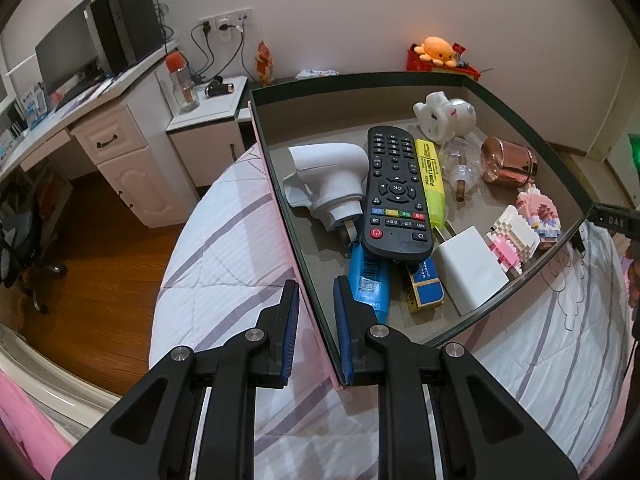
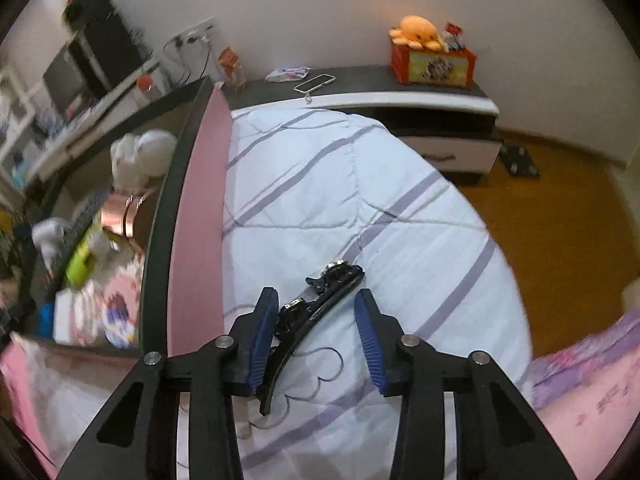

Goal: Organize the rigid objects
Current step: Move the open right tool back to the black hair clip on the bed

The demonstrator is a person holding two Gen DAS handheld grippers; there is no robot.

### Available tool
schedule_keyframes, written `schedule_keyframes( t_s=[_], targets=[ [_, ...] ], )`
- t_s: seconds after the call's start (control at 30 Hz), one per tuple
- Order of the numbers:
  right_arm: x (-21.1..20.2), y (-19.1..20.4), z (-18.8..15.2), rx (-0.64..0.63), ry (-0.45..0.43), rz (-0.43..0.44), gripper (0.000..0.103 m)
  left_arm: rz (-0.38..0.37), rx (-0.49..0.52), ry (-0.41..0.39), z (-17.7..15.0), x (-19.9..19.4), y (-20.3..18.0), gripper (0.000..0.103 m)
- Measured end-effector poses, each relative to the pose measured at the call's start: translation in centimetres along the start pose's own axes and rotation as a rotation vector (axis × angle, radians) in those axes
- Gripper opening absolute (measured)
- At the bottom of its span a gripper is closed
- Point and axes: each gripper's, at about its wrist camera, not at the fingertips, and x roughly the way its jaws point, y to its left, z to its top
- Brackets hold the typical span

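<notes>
Bedroom, wood floor; bed with white quilt (image 2: pixel 360 184), purple stripes, takes most of both views. Desk (image 1: pixel 112 92) with monitor and PC tower far left, dark nightstand (image 2: pixel 420 96) by the wall carrying a red box and an orange octopus plush (image 2: pixel 418 30). Large pink-sided box (image 1: pixel 280 200) with dark rim sits on the quilt, holding: white hair dryer (image 1: pixel 332 176), black remote (image 1: pixel 396 192) lying on top of a blue pack, yellow highlighter (image 1: pixel 430 180) reading "POINT LINER", white charger block (image 1: pixel 472 272), copper tin (image 1: pixel 508 164), white rabbit figure, pink brick models. Left gripper (image 1: pixel 316 296) straddles the box's near wall, fingers slightly apart, not clamped. Right gripper (image 2: pixel 316 308) spread wide over the quilt just right of the box; black hair clip (image 2: pixel 316 320) lies between its fingers, touching the left pad, not gripped.
</notes>
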Motion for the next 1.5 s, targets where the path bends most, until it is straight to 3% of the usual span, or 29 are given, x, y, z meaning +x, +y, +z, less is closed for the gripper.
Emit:
schedule_keyframes(
  t_s=[0.2, 0.4, 0.47, 0.5, 0.67, 0.8, 0.97, 1.07, 1.1, 1.13, 1.23, 1.27, 1.33, 1.37, 1.5],
  targets=[
    [-2.0, -0.2, -0.7, -0.075, -0.006, -0.118, 0.039, 0.001, 0.003, 0.000, 0.0, 0.0, -0.1, 0.016],
    [-4.1, 0.5, -2.8, 0.002, -0.068, -0.052, 0.040, 0.001, 0.005, -0.001, 0.0, 0.0, -0.1, 0.016],
    [-3.6, 0.8, -3.3, 0.016, -0.068, -0.038, 0.047, 0.002, 0.006, -0.002, 0.0, 0.0, -0.1, 0.016],
    [-3.1, 1.0, -3.6, 0.024, -0.066, -0.036, 0.054, 0.003, 0.005, -0.002, 0.0, 0.0, -0.1, 0.016],
    [-2.2, 1.4, -4.6, -0.008, -0.083, -0.068, 0.053, 0.010, 0.006, -0.004, 0.0, -0.1, -0.2, 0.016],
    [-2.6, 0.7, -4.6, -0.041, -0.076, -0.089, 0.028, 0.010, 0.005, -0.005, 0.0, 0.0, -0.2, 0.016],
    [-3.6, -0.3, -4.7, 0.002, -0.090, -0.097, 0.028, 0.012, 0.006, -0.005, -0.1, -0.1, -0.3, 0.016],
    [-3.5, -0.1, -4.5, 0.027, -0.105, -0.097, 0.033, 0.013, 0.006, -0.004, -0.1, -0.1, -0.3, 0.016],
    [-3.3, -0.1, -4.3, 0.034, -0.107, -0.109, 0.045, 0.013, 0.006, -0.004, 0.0, -0.1, -0.3, 0.016],
    [-2.9, 0.0, -4.2, 0.034, -0.103, -0.116, 0.051, 0.013, 0.006, -0.004, 0.0, -0.1, -0.2, 0.016],
    [-2.2, 0.1, -4.1, 0.028, -0.092, -0.130, 0.050, 0.014, 0.007, -0.005, 0.0, -0.1, -0.3, 0.016],
    [-2.2, 0.2, -4.1, 0.023, -0.099, -0.131, 0.049, 0.016, 0.009, -0.006, 0.0, -0.1, -0.3, 0.016],
    [-2.2, 0.0, -4.2, 0.020, -0.104, -0.135, 0.031, 0.016, 0.009, -0.005, 0.0, -0.1, -0.3, 0.016],
    [-2.4, -0.2, -4.2, 0.017, -0.109, -0.134, 0.027, 0.016, 0.010, -0.004, 0.0, -0.1, -0.3, 0.016],
    [-2.7, -0.6, -4.5, -0.007, -0.110, -0.120, 0.025, 0.016, 0.012, -0.006, 0.1, -0.1, -0.2, 0.016]
  ],
)
